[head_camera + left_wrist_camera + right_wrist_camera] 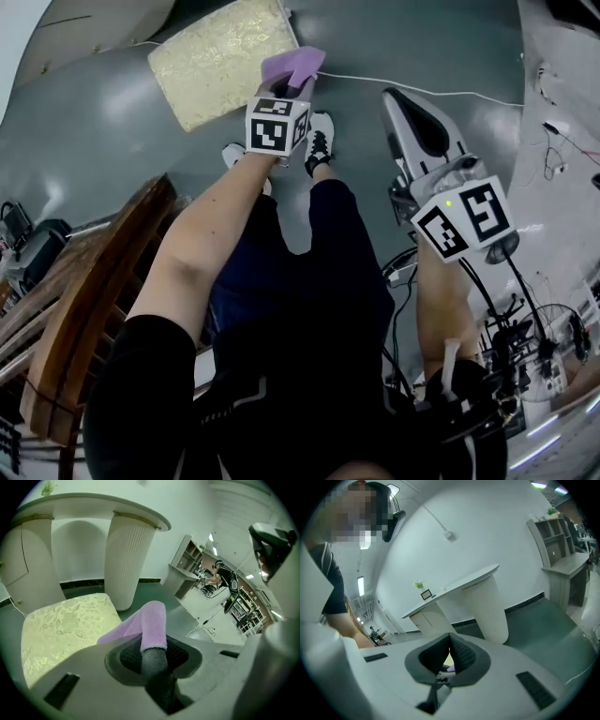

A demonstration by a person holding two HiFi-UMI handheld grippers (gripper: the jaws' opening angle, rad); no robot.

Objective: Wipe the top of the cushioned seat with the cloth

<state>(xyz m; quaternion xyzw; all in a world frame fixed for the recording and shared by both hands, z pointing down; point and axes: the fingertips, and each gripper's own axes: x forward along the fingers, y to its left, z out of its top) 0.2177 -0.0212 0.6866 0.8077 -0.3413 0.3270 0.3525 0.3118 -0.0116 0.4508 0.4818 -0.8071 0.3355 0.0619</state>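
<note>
The cushioned seat (pixel 225 58) is a pale yellow, flower-patterned pad low on the grey floor, at the top of the head view. My left gripper (pixel 286 89) is shut on a purple cloth (pixel 292 66), which hangs over the seat's near right corner. In the left gripper view the cloth (pixel 152 620) sticks out folded from between the jaws of the gripper (pixel 153 648), above and to the right of the seat (pixel 65 630). My right gripper (pixel 394 96) is off to the right, away from the seat. Its jaws (pixel 450 637) are shut on nothing.
A white pedestal table (pixel 129 559) stands just behind the seat. A white cable (pixel 422 89) runs across the floor. A wooden chair (pixel 84 309) is at the left, and a fan and wired equipment (pixel 553 328) are at the right. The person's shoes (pixel 319 141) stand below the seat.
</note>
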